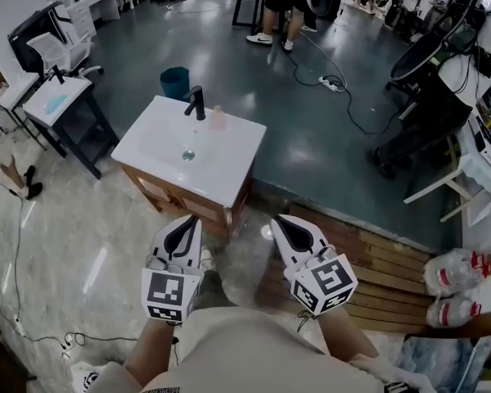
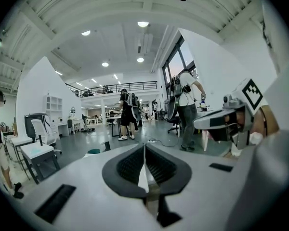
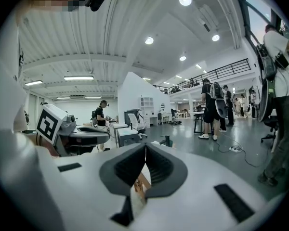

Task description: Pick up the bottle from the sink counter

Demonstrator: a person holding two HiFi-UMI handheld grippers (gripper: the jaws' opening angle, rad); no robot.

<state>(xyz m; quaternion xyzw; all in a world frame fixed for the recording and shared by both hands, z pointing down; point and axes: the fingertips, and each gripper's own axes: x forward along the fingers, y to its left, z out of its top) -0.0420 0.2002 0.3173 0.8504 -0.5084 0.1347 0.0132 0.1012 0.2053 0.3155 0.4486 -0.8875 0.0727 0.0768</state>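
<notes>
A small pale pink bottle stands on the white sink counter, just right of the black faucet. The counter sits on a wooden cabinet ahead of me. My left gripper and right gripper are held side by side close to my body, short of the counter's near edge. Both are shut with nothing between their jaws. In the left gripper view the shut left gripper points over the faucet. The shut right gripper shows the faucet beyond it. Neither gripper view shows the bottle clearly.
A teal bin stands behind the sink. A dark side table and an office chair are at the left. A person's legs, a floor cable and a black frame lie beyond. Wooden slats and bottle packs are at the right.
</notes>
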